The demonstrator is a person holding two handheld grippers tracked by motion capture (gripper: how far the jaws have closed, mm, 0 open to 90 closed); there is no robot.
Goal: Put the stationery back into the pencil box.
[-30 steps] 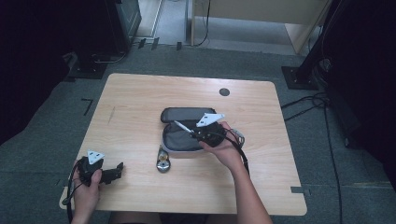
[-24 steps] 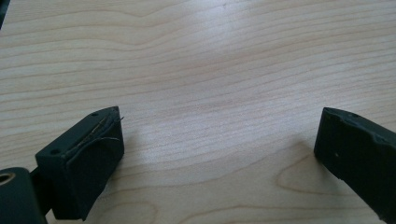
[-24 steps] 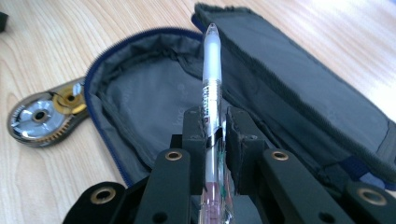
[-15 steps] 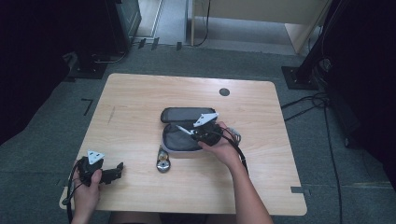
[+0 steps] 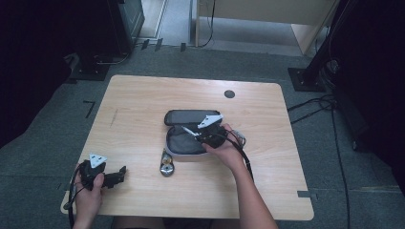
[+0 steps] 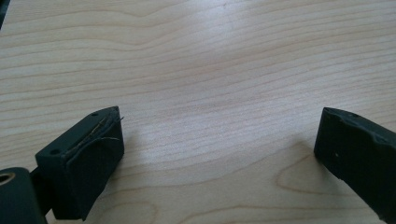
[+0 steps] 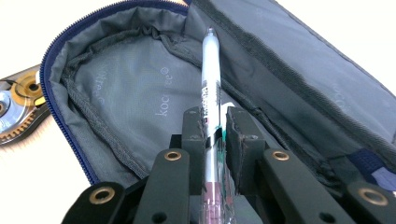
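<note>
**Grey case open, one pen clamped above it**

Wooden table (image 5: 143, 100), pale grain, carrying three loose things: one pencil case (image 5: 184, 138), one pen (image 7: 209, 93), one small round metal object (image 5: 166, 168). Two grippers, one per hand.

Case unzipped and folded open near the table's middle, grey fabric lining (image 7: 140, 98) and blue zipper edge plain in the right gripper view, dark outer lid lying flat on the far side. Round metal object, gold and silver, just beside the case's near left corner, on bare wood.

Right gripper (image 7: 215, 122) over the open case, jaws nearly closed and clenched on the single white pen, which runs straight out between them with its clear tip pointing over the lining. Whether that tip touches the fabric: cannot tell.

Left gripper (image 6: 217, 149) low at the table's near left corner, well apart from the case, jaws spread wide, released, nothing between them but bare wood. Left hand (image 5: 88, 191) wrapped round its body.
</note>
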